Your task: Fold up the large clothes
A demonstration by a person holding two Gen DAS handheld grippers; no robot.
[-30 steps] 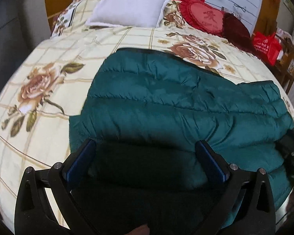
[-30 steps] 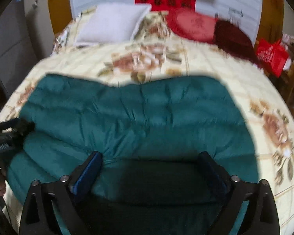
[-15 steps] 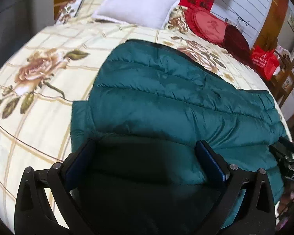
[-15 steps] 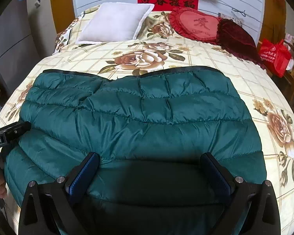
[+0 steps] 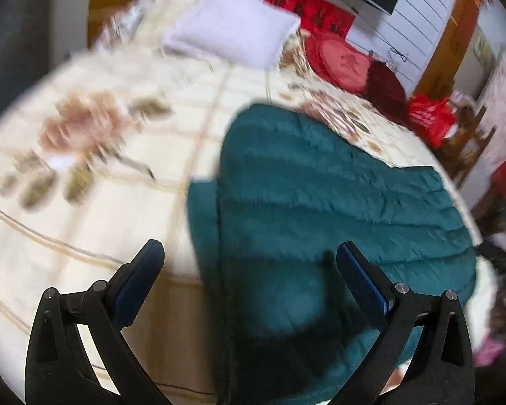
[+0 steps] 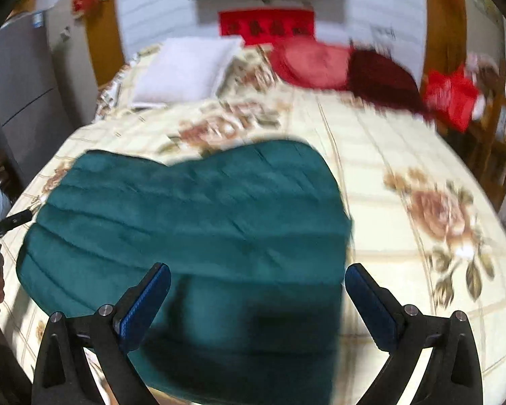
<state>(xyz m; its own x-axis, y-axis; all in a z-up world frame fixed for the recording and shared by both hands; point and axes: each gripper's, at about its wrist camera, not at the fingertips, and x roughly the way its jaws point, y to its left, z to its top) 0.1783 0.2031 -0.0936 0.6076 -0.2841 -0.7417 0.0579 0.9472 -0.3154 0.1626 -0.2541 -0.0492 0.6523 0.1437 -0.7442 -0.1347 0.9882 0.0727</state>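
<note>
Left gripper (image 5: pixel 248 263): my jaws stand wide apart and grasp nothing, hanging above the bed; one finger over bare sheet, the other over the jacket
Sheet (image 5: pixel 94 209): cream with a rose print, blurred in both views
Jacket (image 5: pixel 320 202): dark green quilted, lying flat on the bed, near its front edge; its left edge falls between my left fingers
Pillow (image 5: pixel 232 37): white, at the head of the bed
Cushions (image 6: pixel 307 62): red one beside a dark red one, right of the pillow
Right gripper (image 6: pixel 258 281): jaws spread, nothing held, over the jacket's right edge (image 6: pixel 202 209)
Bag (image 6: pixel 450 96): red, off the bed's right side
</note>
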